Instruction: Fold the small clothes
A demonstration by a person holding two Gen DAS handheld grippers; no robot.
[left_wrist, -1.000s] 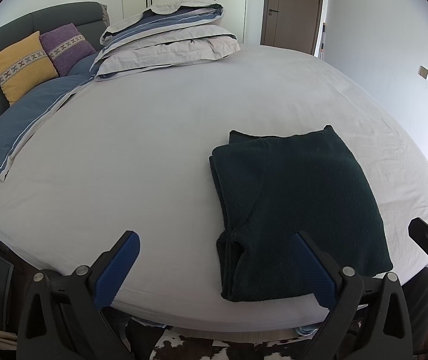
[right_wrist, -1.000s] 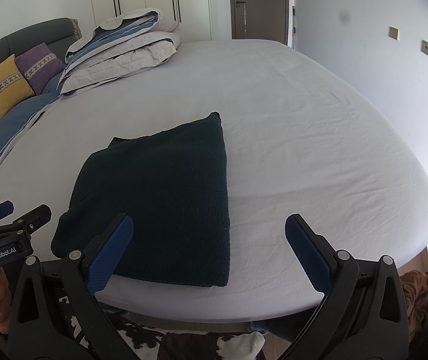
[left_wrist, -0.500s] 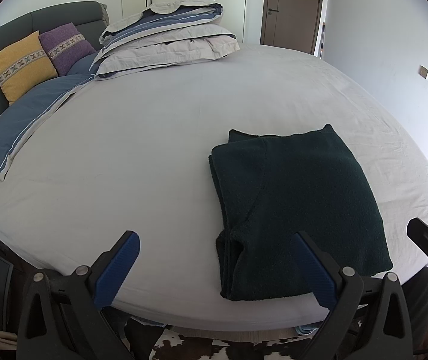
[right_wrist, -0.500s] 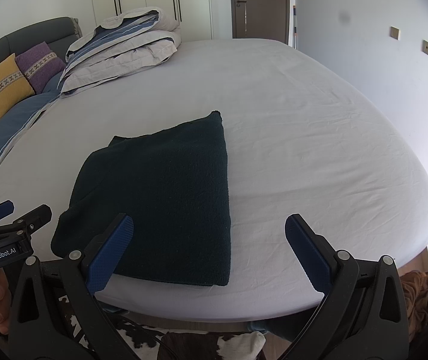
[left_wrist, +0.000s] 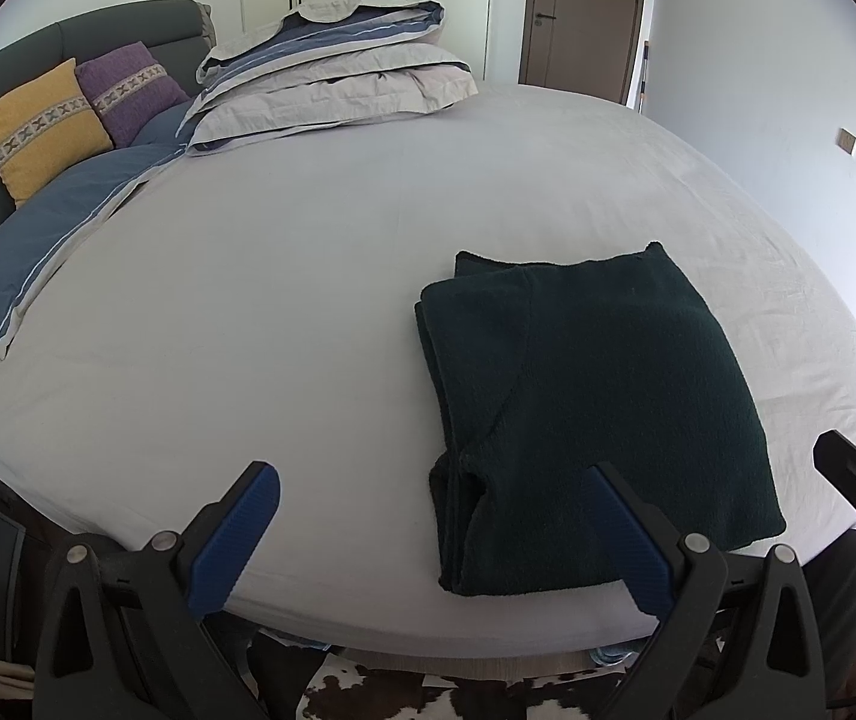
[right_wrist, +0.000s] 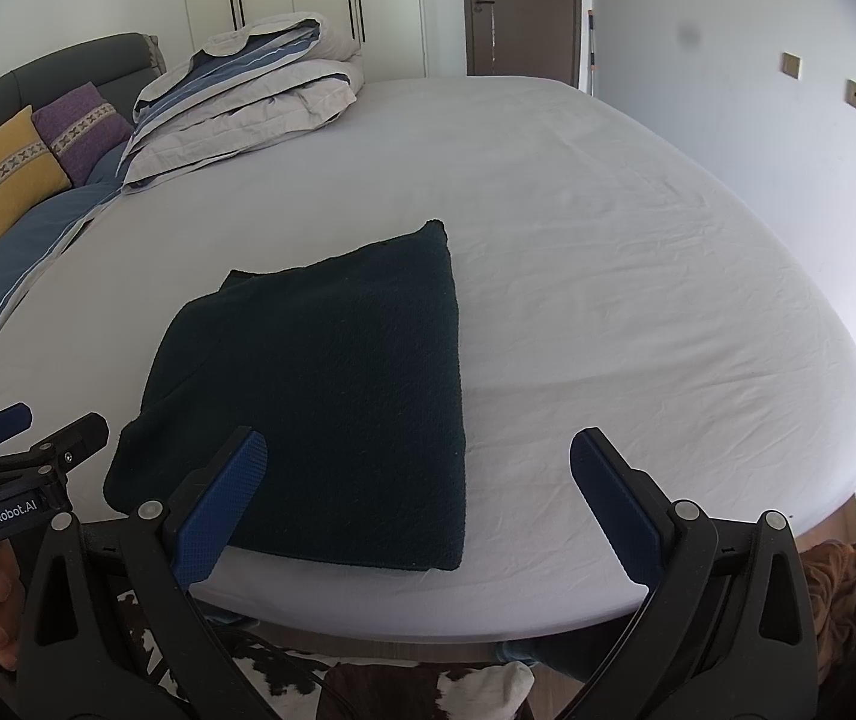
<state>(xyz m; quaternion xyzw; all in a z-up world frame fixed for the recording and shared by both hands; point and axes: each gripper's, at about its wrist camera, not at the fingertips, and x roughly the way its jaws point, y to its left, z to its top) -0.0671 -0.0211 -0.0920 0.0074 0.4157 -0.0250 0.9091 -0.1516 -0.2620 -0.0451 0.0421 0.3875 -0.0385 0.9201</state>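
On the bed [left_wrist: 308, 312], folded dark sweater [right_wrist: 332, 384] lies beyond both grippers' wide, empty jaws.

The folded sweater [left_wrist: 595, 396] is very dark green on a pale grey sheet [left_wrist: 284, 312]. One cushion [left_wrist: 41, 129] is yellow, another cushion [left_wrist: 125, 90] purple, each crossed by a pale band of small crosses. The gripper pads [right_wrist: 218, 507] are blue, and the rug [right_wrist: 475, 687] is brown-and-white cowhide.

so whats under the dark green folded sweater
The dark green folded sweater lies flat on the white bed sheet near the bed's front edge. Whatever sits between its folded layers is covered.
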